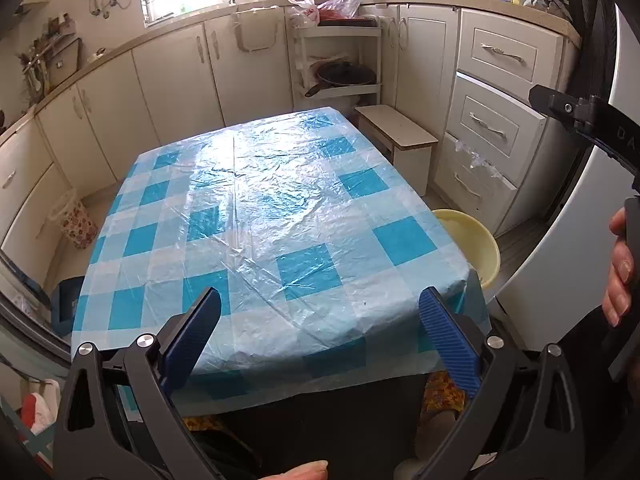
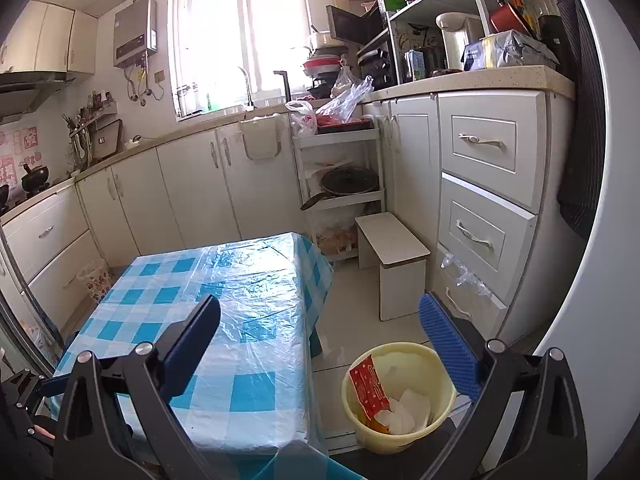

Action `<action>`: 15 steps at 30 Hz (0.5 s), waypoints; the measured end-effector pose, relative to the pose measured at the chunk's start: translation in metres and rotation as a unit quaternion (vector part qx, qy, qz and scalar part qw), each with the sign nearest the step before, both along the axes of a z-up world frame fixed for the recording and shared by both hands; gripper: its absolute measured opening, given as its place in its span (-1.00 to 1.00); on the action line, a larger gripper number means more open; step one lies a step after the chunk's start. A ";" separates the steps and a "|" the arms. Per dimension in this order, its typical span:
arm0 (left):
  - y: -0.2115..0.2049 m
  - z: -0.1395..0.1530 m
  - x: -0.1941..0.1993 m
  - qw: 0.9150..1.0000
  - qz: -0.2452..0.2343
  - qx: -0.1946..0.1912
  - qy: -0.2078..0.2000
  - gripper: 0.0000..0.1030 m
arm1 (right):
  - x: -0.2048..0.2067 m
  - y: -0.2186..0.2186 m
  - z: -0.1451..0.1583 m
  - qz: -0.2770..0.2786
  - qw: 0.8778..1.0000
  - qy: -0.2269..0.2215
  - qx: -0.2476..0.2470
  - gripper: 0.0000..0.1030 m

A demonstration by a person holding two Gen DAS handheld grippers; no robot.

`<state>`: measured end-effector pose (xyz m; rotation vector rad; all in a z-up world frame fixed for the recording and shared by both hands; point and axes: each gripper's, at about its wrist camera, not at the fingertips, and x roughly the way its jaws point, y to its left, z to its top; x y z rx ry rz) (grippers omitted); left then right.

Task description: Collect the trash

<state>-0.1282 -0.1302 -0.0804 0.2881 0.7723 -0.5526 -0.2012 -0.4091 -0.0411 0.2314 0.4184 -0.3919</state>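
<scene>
Bright window [image 2: 240,36] above cream cabinets [image 2: 192,188]; blue-checked table [image 1: 260,216]; small white stool [image 2: 394,256]; pale floor tiles [image 2: 356,312].

From where I steer, the table [image 1: 256,208] stands ahead of both grippers, its cover [image 2: 224,280] spread over the whole top and hanging over the edges. On the floor just beside the table's right near corner I find the bin [image 2: 424,360]; a packet [image 2: 368,390] leans against its inner left wall, with paper scraps [image 2: 408,410] to the packet's right at the bottom. Behind the bin, a stool [image 2: 394,244] stands before the drawer stack [image 2: 484,200]. Left of the stool, behind the table's far right corner, a shelf rack [image 2: 340,168] holds a pan [image 2: 348,182]. On the floor left of the table, against the cabinets, I see a basket [image 1: 76,222].
</scene>
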 end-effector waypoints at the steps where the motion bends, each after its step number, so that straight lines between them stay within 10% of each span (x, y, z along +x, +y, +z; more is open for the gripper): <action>1: 0.000 -0.002 0.001 1.000 0.002 0.001 0.002 0.85 | 0.000 0.000 -0.001 -0.001 1.000 0.001 0.001 0.85; 15: 0.012 -0.001 0.011 1.000 0.020 -0.004 0.000 0.85 | 0.011 0.011 -0.007 -0.005 0.999 0.021 -0.026 0.85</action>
